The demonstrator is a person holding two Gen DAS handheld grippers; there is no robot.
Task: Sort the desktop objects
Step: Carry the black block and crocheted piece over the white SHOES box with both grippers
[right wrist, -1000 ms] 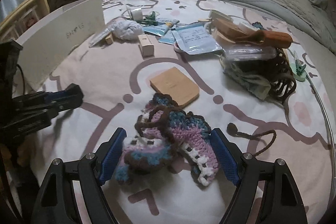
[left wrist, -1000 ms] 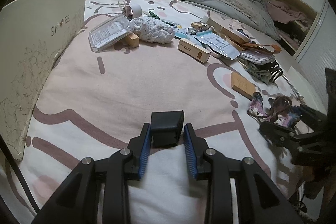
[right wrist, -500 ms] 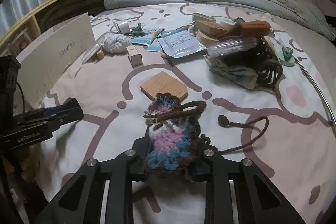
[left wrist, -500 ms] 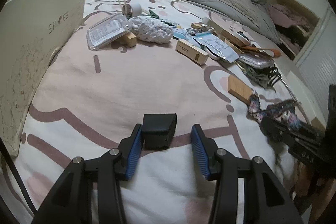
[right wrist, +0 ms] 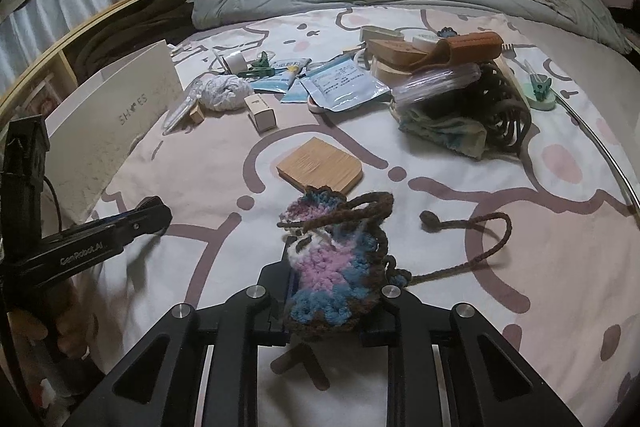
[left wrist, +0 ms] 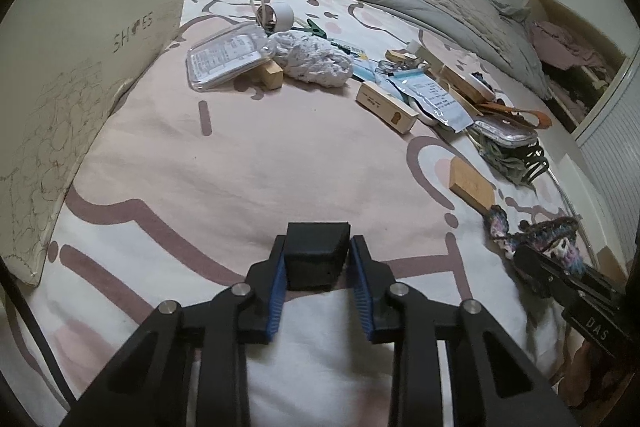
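A small black box (left wrist: pixel 316 261) sits on the pink patterned bedspread (left wrist: pixel 240 163), between the blue pads of my left gripper (left wrist: pixel 318 247). The jaws are closing and both pads touch the box's sides. A crocheted pouch (right wrist: pixel 328 279) in pink, blue and brown is bunched up between the fingers of my right gripper (right wrist: pixel 335 291). Its jaws are closing on it, and its brown cord (right wrist: pixel 480 251) trails off to the right. The left wrist view shows the same pouch (left wrist: pixel 552 231) at the far right. The left gripper's tip (right wrist: pixel 156 207) lies at the left of the right wrist view.
A white shoe-box lid (left wrist: pixel 80 87) stands along the left. Farther back lie a wooden coaster (right wrist: pixel 320 165), a small carton (left wrist: pixel 386 107), a white cloth ball (left wrist: pixel 316 61), a clear plastic case (left wrist: pixel 224 57), a tape roll (left wrist: pixel 276 15) and a heap of packets and cords (right wrist: pixel 460 99).
The right gripper went from wide open around the pouch to shut on it, bunching it up. The left jaws opened a little around the black box, then came back against it.
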